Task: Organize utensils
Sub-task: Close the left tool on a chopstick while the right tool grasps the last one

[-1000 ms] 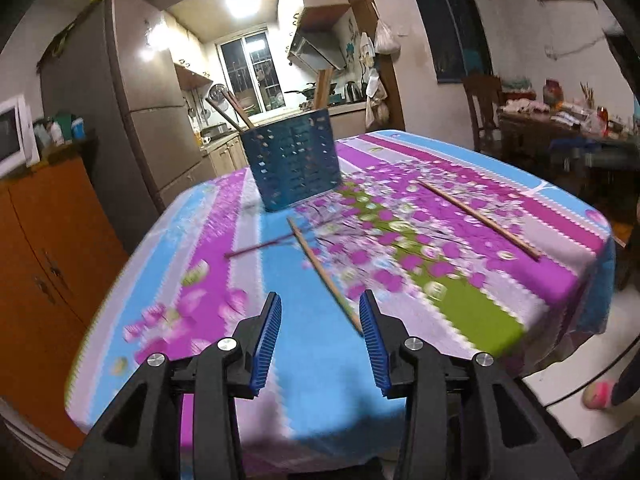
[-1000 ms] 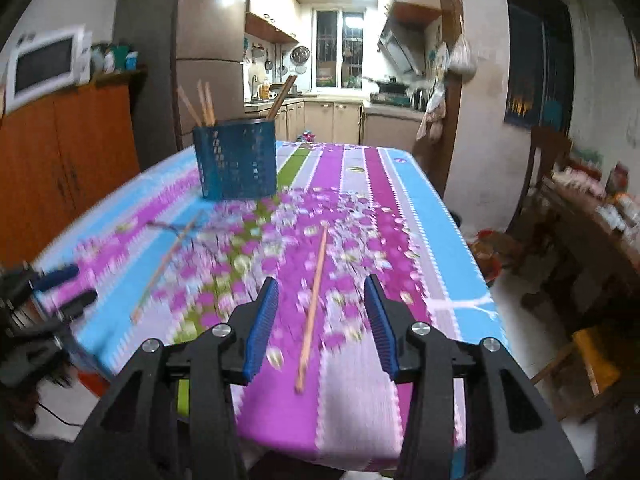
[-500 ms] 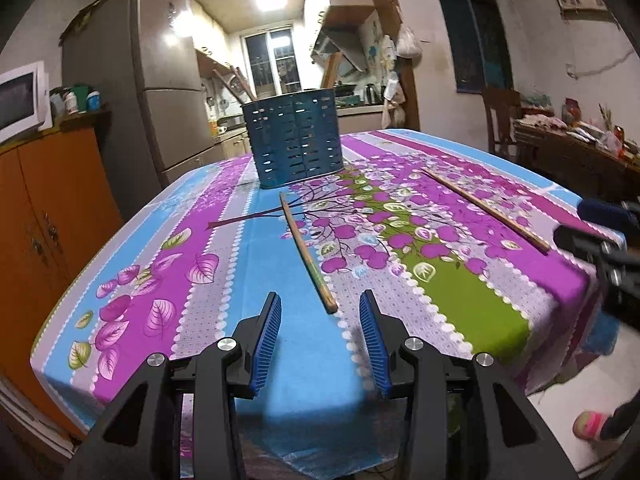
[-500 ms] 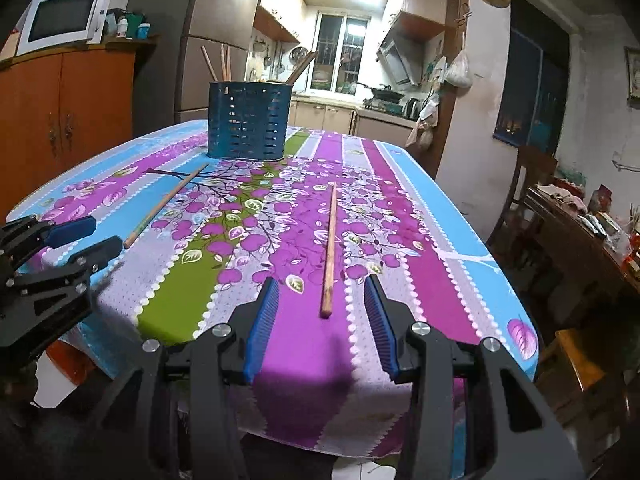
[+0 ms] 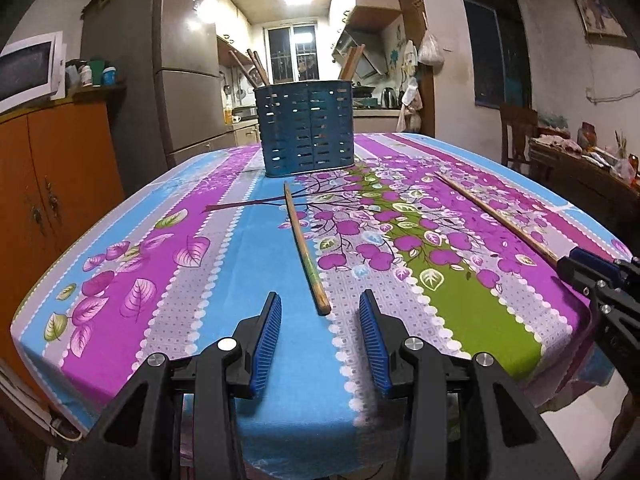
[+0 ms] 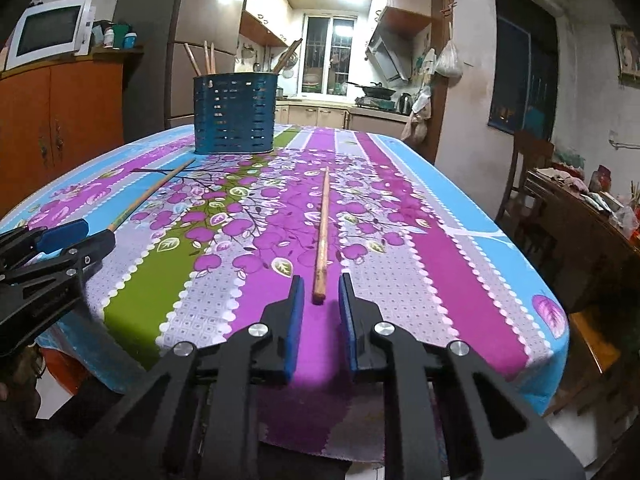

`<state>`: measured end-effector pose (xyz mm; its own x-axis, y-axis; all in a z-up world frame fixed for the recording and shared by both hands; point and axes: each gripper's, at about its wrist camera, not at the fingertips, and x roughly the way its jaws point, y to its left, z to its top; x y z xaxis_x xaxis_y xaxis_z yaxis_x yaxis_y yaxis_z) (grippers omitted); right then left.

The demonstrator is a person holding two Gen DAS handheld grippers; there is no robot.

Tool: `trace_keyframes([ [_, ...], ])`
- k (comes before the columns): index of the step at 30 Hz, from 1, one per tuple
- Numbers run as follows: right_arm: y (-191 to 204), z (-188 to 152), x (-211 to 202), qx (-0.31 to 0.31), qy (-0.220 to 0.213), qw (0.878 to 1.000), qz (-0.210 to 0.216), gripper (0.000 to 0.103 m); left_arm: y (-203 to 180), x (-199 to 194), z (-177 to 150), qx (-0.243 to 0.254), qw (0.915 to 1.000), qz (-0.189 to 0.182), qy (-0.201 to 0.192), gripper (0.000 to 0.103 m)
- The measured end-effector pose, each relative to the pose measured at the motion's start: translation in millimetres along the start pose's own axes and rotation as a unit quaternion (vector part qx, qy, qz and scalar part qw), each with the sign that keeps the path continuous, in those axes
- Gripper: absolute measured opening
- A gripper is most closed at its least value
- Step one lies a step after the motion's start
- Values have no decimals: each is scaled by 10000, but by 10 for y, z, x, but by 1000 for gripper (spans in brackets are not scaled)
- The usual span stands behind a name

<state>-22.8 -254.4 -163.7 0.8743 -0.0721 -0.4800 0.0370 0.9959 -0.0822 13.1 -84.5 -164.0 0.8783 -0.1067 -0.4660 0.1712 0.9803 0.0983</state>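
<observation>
A blue slotted utensil holder (image 5: 306, 130) stands at the far middle of the table and holds several wooden sticks; it also shows in the right wrist view (image 6: 235, 118). One wooden chopstick (image 5: 305, 246) lies pointing at my left gripper (image 5: 319, 310), which is open with the stick's near end just ahead of the jaws. A second chopstick (image 6: 322, 232) lies before my right gripper (image 6: 319, 292), which is open but narrower, its near end between the fingertips. Each gripper shows at the edge of the other view: the right one (image 5: 592, 268) and the left one (image 6: 76, 236).
The table wears a flowered purple, blue and green cloth (image 5: 460, 280). An orange cabinet (image 5: 52, 176) with a microwave (image 6: 50, 36) stands left. A chair (image 6: 532, 160) and a cluttered side table (image 6: 592, 200) stand right. A fridge (image 5: 180, 92) is behind.
Both grippers have dropped low to the table's near edge and moved forward to the chopstick ends. The right jaws have narrowed around its stick's end.
</observation>
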Motion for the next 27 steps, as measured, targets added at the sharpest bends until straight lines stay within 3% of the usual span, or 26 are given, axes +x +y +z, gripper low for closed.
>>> trace_keyframes([
  [6, 4, 0, 43, 98, -73, 9999, 30, 15, 35, 28, 3, -138, 9999, 9, -57, 42],
  [12, -10, -5, 62, 244, -115, 9996, 68, 13, 35, 54, 6, -130, 9998, -32, -112, 22],
  [16, 31, -27, 50, 222, -191, 9996, 46, 6, 31, 68, -4, -101, 9998, -31, -165, 19],
  [27, -26, 8, 78, 618, -131, 9980, 103, 5, 100, 104, 7, -198, 9995, -167, -204, 8],
])
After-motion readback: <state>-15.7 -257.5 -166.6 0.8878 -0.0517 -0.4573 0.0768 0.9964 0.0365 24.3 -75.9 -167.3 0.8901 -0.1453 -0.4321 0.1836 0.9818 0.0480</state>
